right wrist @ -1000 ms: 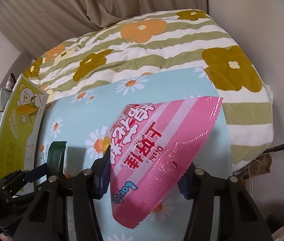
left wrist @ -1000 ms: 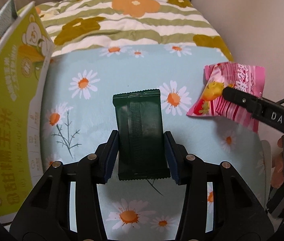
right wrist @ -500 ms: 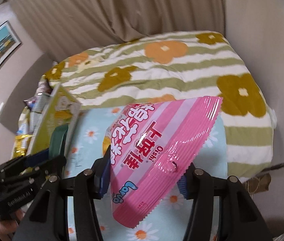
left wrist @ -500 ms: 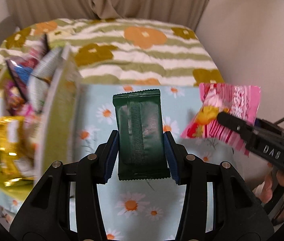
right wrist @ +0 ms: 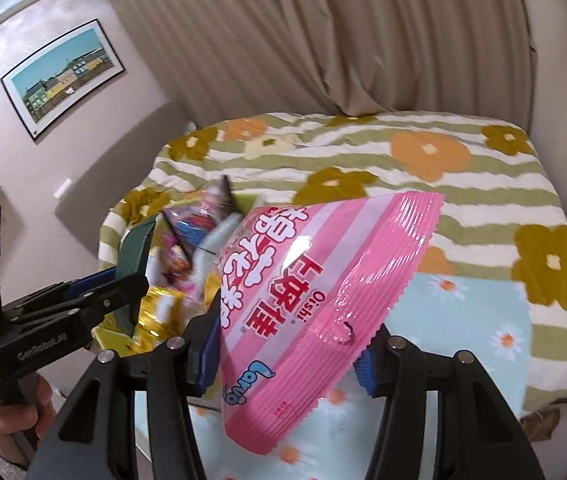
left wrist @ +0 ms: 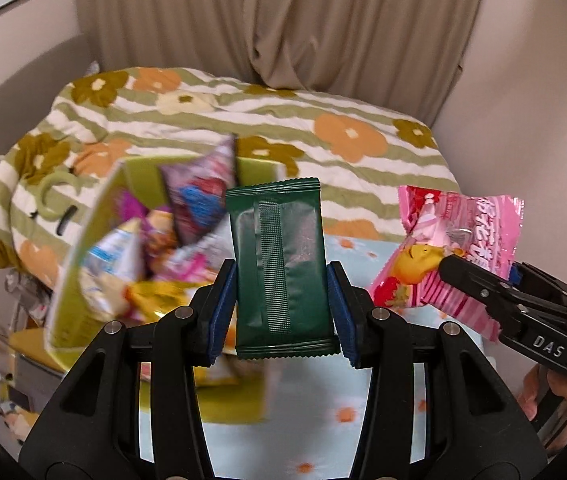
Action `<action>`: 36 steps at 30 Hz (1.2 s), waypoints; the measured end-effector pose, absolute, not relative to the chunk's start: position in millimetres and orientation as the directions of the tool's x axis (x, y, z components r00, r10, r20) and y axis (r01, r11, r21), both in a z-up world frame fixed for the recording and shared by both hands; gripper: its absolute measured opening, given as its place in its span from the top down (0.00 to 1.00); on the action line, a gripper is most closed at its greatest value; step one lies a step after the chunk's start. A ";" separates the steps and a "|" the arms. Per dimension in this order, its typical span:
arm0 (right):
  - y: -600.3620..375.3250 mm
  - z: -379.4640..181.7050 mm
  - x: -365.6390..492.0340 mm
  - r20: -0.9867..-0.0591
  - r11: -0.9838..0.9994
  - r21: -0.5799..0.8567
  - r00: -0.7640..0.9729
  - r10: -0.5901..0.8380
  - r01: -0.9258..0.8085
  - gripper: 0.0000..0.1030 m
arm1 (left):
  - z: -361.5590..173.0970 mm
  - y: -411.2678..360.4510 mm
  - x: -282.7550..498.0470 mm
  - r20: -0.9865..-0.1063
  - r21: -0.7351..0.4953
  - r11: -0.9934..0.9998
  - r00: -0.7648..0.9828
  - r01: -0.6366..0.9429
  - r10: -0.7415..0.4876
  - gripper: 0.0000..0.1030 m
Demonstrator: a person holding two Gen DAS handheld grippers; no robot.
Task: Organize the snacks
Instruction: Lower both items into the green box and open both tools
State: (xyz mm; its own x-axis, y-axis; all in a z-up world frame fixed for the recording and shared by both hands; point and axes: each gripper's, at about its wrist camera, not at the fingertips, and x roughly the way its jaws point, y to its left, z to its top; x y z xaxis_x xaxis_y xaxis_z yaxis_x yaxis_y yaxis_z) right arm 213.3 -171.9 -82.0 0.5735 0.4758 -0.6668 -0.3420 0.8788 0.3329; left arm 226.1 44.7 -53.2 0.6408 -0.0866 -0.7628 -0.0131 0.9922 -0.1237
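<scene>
Two packets were in hand at this moment, one per tool. Nearest in the left wrist view, the left gripper (left wrist: 282, 316) had its jaws closed to the width of a dark green foil snack packet (left wrist: 281, 268), clamping its lower half with the packet standing upright above the blue pads (left wrist: 221, 308). At about three o'clock from it, the right gripper (left wrist: 479, 280) held a pink striped plastic snack bag (left wrist: 459, 248); in the right wrist view the same bag (right wrist: 315, 296) sat tilted between the partly closed jaws of that gripper (right wrist: 287, 344). Beyond the green packet, at roughly ten o'clock, stood a yellow-green cardboard box (left wrist: 83, 248), already crowded with assorted bright snack packets (left wrist: 163, 248), blurred by motion. My judgement is that the sorting was well along: much was boxed, and these two packets remained to be dropped in. Under the tools lay a pale blue daisy-print cloth (left wrist: 383, 400), and no loose snacks showed on it. Farther off lay a green-striped flowered quilt (left wrist: 323, 140), then beige curtains (left wrist: 283, 20). Open air lay between the grippers and the box, but the box's raised near wall and the packets poking above its rim looked like the edges to clear, and the two tools were near each other.
</scene>
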 end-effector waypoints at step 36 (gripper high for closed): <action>35.0 -86.3 250.0 -0.742 0.891 0.321 0.500 0.447 -0.320 0.48 | -89.7 267.4 254.3 -0.814 -0.195 0.981 0.557 0.005 -0.165 0.05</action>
